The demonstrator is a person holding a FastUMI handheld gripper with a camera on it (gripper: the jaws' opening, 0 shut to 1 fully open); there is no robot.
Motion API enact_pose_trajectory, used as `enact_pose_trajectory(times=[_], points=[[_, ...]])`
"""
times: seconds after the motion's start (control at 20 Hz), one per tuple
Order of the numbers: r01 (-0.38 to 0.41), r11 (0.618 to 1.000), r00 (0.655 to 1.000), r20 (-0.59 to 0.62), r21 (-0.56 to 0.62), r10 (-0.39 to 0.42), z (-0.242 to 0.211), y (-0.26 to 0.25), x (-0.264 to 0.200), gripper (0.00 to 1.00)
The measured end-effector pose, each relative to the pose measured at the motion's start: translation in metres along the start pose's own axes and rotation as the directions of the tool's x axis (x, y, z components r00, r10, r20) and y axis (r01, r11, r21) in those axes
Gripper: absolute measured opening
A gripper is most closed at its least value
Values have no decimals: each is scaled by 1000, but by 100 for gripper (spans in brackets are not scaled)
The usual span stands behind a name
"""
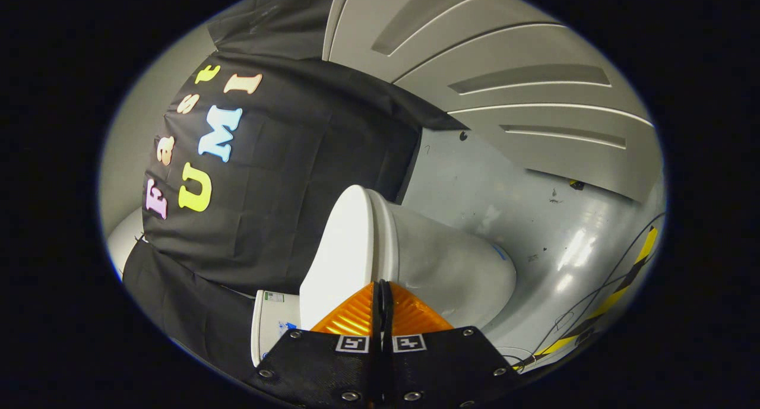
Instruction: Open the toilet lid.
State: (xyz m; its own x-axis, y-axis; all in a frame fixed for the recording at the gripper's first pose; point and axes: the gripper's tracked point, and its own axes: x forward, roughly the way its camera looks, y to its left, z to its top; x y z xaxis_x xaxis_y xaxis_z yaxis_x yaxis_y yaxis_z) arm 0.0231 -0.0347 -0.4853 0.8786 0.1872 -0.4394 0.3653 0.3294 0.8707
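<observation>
Toilet lid (pixel 338 249) down on the bowl (pixel 451 266), just ahead of our fingertips.

We judge the lid a stiff, smooth, fairly light hinged plastic, best caught under its front rim, away from the tank (pixel 270 326); our gripper (pixel 383 290) is pinched together, holding nothing, nearly touching that rim.

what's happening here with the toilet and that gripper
A person is working a handheld gripper at a white toilet in a booth. The view is rolled sideways. The fingers are pressed together with nothing between them, right at the toilet lid. The lid lies flat against the seat, so it looks not yet opened.
</observation>
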Motion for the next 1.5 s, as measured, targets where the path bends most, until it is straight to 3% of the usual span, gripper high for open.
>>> enact_pose_trajectory(times=[0.45, 1.1, 1.5], points=[[49, 992, 998, 31, -115, -46, 6, 23, -10, 0], [52, 970, 994, 102, -239, -28, 20, 115, -45, 0], [74, 914, 988, 155, -400, -12, 17, 194, -66, 0]])
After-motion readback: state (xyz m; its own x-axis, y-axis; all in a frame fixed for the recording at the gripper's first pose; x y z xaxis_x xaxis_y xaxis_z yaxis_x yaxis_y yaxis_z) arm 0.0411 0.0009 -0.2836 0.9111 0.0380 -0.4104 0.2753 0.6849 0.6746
